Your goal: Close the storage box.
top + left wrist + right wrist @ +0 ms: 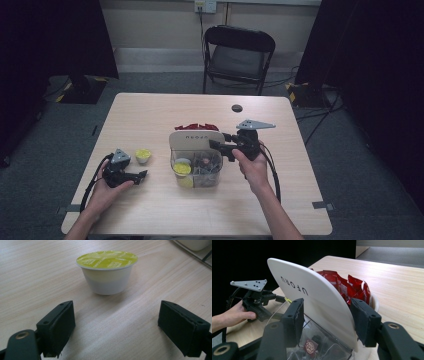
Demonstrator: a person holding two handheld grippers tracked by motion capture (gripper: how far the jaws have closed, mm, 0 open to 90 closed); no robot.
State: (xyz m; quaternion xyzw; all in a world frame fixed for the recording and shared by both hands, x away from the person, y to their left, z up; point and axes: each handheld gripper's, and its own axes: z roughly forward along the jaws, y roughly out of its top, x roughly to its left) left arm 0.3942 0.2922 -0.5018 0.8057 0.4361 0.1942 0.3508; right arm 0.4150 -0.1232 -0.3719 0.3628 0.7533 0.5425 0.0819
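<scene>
Pale wood-grain table (pixel 150 210); clear plastic organizer (pixel 197 167) at centre, curved white panel (pixel 317 300), glossy red sachets (pixel 342 285) behind; right gripper (pixel 325 317) clamped on panel; left gripper (pixel 116 325) spread, round yellow-lidded white capsule (pixel 107 271) just ahead, untouched.

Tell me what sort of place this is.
Probably a recording room or lab, not a home: a light wooden table on grey carpet, black curtains at both sides, and a black folding chair by the wall.
</scene>
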